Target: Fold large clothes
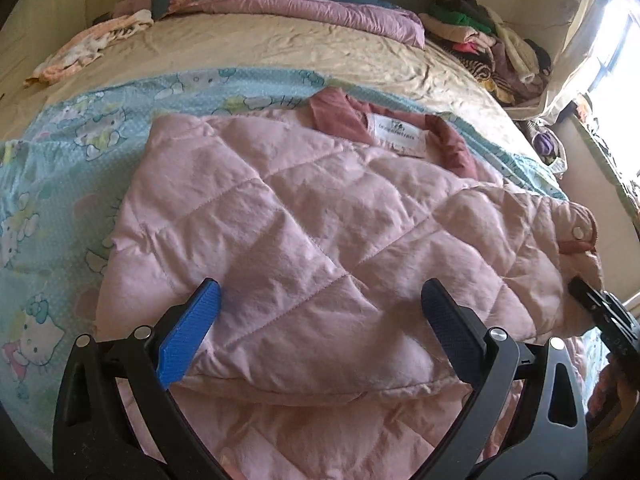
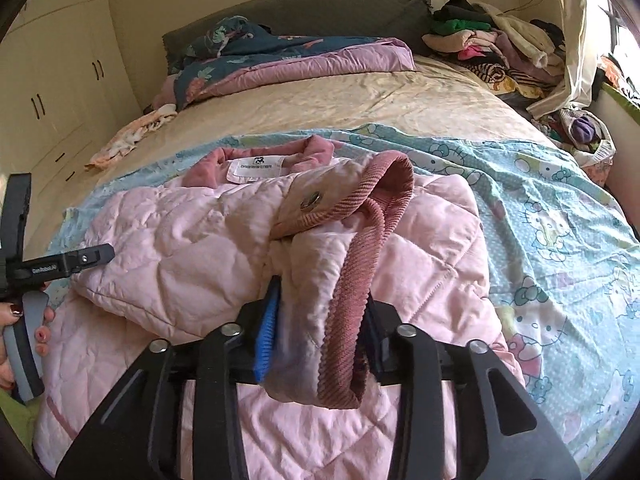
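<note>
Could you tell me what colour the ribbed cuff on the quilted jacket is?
Dusty rose ribbed cuff, clearest in the right wrist view.

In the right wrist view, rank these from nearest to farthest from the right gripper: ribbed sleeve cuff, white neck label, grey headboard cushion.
1. Ribbed sleeve cuff, between the fingers of the right gripper.
2. White neck label, ahead at the jacket collar, slightly left.
3. Grey headboard cushion, at the bed's far end.

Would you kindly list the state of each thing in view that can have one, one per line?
Pink quilted jacket: lying on the bed, sleeves folded in over the body.
Sleeve cuff: between the right gripper's fingers, snap unfastened.
Left gripper: open, over the jacket, holding nothing.
Right gripper: partly open around the cuff.
Cartoon-print sheet: spread under the jacket.
Clothes pile: heaped, unfolded.
Wardrobe doors: shut.
</note>
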